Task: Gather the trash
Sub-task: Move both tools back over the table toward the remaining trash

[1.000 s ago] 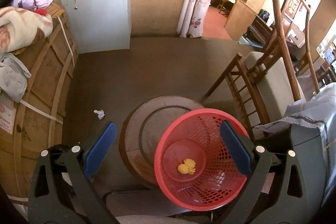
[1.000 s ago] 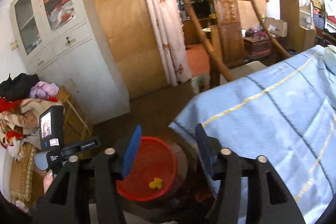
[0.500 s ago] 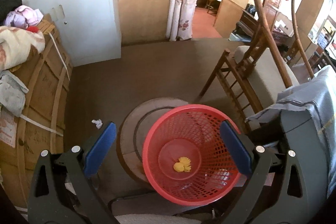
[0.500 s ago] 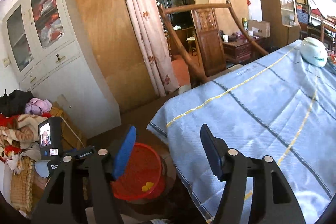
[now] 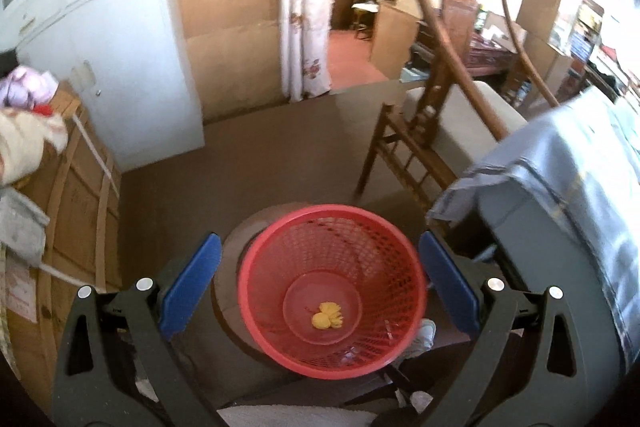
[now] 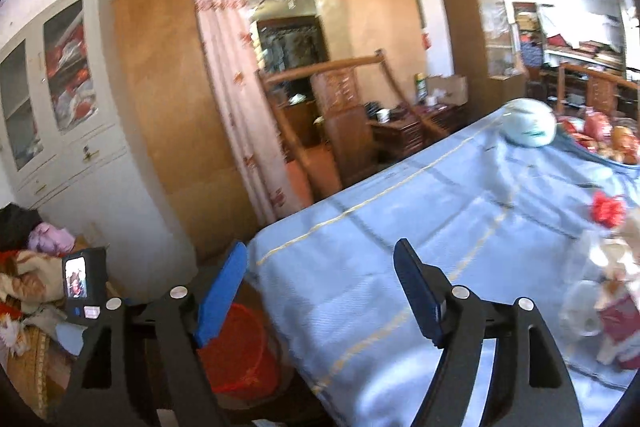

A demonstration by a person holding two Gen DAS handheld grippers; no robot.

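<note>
I am holding my left gripper (image 5: 320, 271) spread wide with nothing in it, right above the red basket (image 5: 332, 291), so I can keep watching where the trash goes. The basket is sitting on a round wooden stool (image 5: 236, 255) low on the floor, near the corner of the bed. A yellow crumpled bit (image 5: 327, 315) is lying at the bottom of the basket, so I think some trash is already in.

My right gripper (image 6: 320, 291) is opening and nothing is between its blue pads (image 6: 222, 293). It is pointing over the blue bedcover (image 6: 420, 211), because more trash may be there. Far to the right on the bed, a red crumpled bit (image 6: 608, 209) and some blurry wrappers (image 6: 616, 311) are lying. I think those are next. The basket (image 6: 236, 351) is waiting low on the left.
</note>
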